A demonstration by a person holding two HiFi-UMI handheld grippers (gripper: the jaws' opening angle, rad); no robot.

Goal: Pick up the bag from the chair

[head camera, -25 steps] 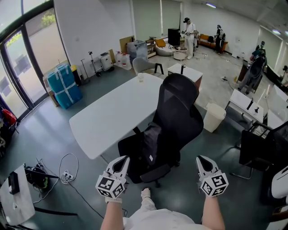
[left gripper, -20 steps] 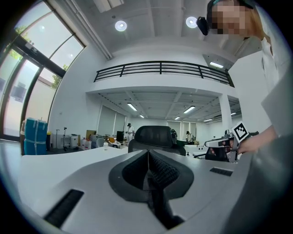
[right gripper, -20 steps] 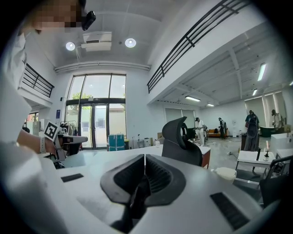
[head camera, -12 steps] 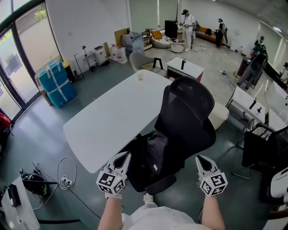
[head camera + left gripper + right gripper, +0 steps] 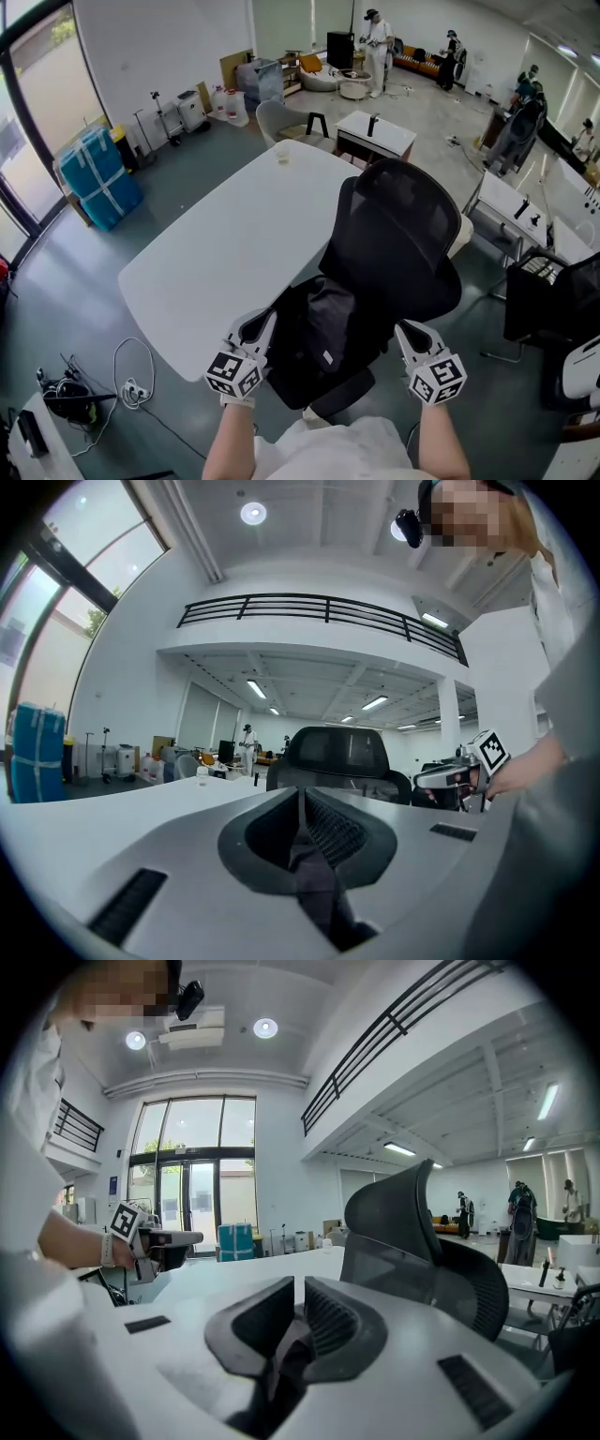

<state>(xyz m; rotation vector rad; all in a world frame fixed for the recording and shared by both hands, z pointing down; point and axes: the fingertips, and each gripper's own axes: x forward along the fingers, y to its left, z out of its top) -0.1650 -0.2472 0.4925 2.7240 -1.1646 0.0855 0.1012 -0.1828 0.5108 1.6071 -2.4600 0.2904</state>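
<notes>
A black office chair [image 5: 398, 239] with a mesh back stands against the white table [image 5: 216, 253]. A dark bag [image 5: 323, 330] lies slumped on its seat. My left gripper [image 5: 263, 319] hovers at the seat's left front, a little short of the bag, jaws together and holding nothing. My right gripper [image 5: 404, 329] hangs to the right of the seat, below the backrest, also shut and empty. The left gripper view looks over its shut jaws [image 5: 302, 795] at the chair back [image 5: 337, 752]. In the right gripper view, the chair [image 5: 412, 1241] rises to the right of the shut jaws [image 5: 300, 1284].
Cables and a power strip [image 5: 131, 375] lie on the floor at the left. A second black chair [image 5: 553, 300] and a white desk [image 5: 520, 211] stand at the right. A white bin [image 5: 459, 234] sits behind the chair. Blue wrapped boxes [image 5: 94, 173] are far left. People stand at the room's far end.
The view has closed in on the chair, which now looms larger. Both grippers have come slightly forward and up toward the seat, still shut.
</notes>
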